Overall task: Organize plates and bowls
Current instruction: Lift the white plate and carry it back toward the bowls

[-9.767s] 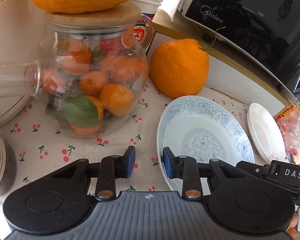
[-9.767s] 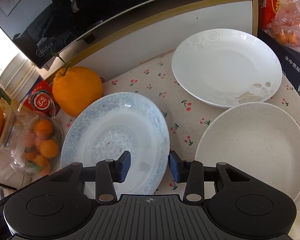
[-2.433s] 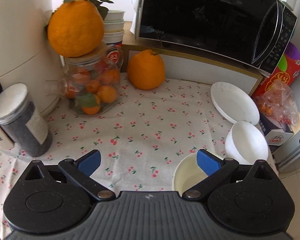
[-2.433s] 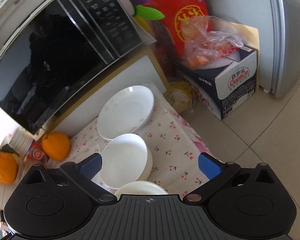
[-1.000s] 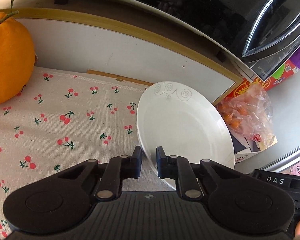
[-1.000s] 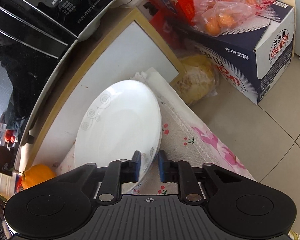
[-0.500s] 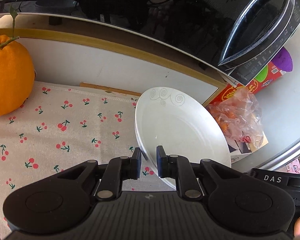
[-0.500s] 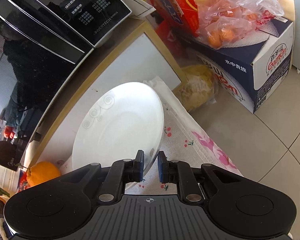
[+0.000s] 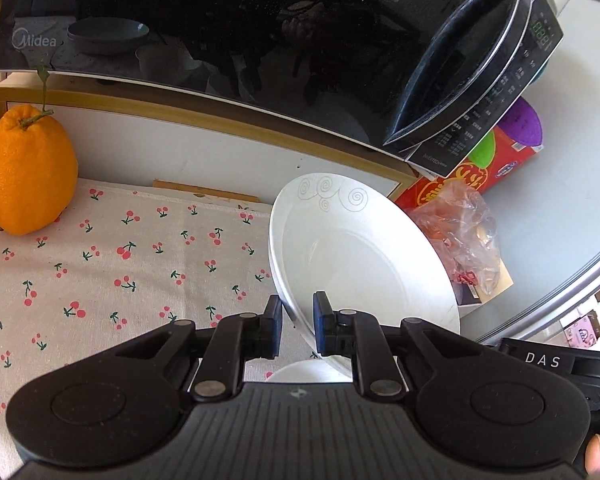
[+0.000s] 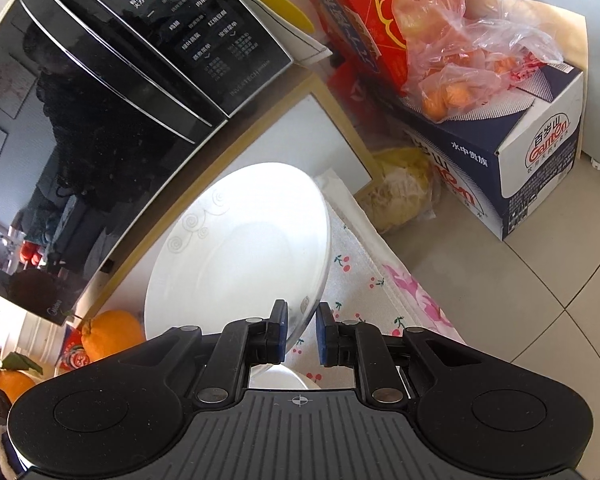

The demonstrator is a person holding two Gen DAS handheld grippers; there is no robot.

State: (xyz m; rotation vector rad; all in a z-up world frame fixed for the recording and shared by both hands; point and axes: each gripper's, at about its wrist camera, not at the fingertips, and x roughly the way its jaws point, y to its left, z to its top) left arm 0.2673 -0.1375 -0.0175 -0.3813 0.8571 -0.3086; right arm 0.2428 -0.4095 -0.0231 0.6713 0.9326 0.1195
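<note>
White plate [image 9: 360, 252] off the cherry-print cloth [image 9: 119, 260], tilted, below the microwave [image 9: 259, 40]. Left gripper [image 9: 297, 322] clamps its near rim on one side; right gripper [image 10: 302, 330] clamps the opposite rim. Large orange [image 9: 23, 172] far left on the cloth.

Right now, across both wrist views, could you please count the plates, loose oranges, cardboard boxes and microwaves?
plate: 1
loose oranges: 2
cardboard boxes: 2
microwave: 1
Total: 6
</note>
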